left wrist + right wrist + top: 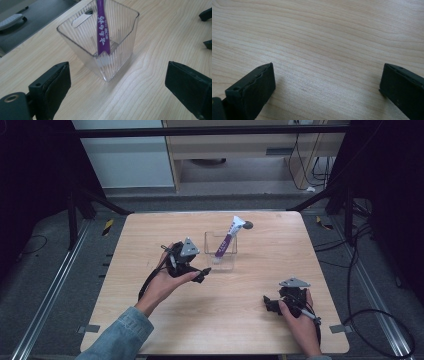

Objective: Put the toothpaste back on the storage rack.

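Our left gripper (204,271) is wide open and empty near the clear cup (100,42). The cup looks light, hard and slippery, so we pinch its walls. Our right gripper (270,304) is open and empty too.

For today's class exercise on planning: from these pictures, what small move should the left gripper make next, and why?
Probably ease the left gripper forward toward the clear ribbed container. Its jaws stand wide open and hold nothing, with the container just ahead and the purple tube leaning inside it. The right gripper is open over bare table, farther off.
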{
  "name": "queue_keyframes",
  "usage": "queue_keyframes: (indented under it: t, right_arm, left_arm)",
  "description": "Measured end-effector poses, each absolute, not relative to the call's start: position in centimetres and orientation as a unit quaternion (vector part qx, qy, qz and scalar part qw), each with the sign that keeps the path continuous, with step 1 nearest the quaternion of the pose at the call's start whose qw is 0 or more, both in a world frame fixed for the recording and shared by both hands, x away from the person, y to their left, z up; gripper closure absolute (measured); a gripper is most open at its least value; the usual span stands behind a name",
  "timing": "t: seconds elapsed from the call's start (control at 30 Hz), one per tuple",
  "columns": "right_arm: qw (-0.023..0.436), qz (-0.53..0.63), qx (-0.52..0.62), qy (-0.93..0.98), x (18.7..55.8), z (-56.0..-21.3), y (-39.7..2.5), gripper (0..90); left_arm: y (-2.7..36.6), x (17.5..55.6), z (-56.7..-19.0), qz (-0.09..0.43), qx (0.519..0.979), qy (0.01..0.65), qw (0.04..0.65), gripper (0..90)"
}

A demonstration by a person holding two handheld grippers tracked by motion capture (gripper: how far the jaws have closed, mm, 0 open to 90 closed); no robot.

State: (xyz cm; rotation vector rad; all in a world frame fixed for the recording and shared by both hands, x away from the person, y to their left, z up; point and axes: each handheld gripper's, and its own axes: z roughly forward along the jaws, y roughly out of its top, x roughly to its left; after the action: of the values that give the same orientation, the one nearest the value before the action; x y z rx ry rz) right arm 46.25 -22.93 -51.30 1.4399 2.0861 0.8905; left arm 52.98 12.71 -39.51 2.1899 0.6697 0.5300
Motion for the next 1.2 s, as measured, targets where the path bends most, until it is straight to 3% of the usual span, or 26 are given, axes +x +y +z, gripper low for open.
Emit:
queue_keyframes:
  t: [0.5, 1.2]
  right_arm:
    - [0.225, 0.323, 0.522, 0.757, 46.3, -51.3, -22.9, 0.3]
    - [0.225, 0.323, 0.522, 0.756, 46.3, -51.3, -22.9, 0.3]
  left_arm:
    - [15.2, 53.0, -41.5, 0.199, 0.858, 0.286, 0.376, 5.1]
    - [22.2, 53.2, -45.4, 0.200, 0.842, 0.361, 0.347, 5.3]
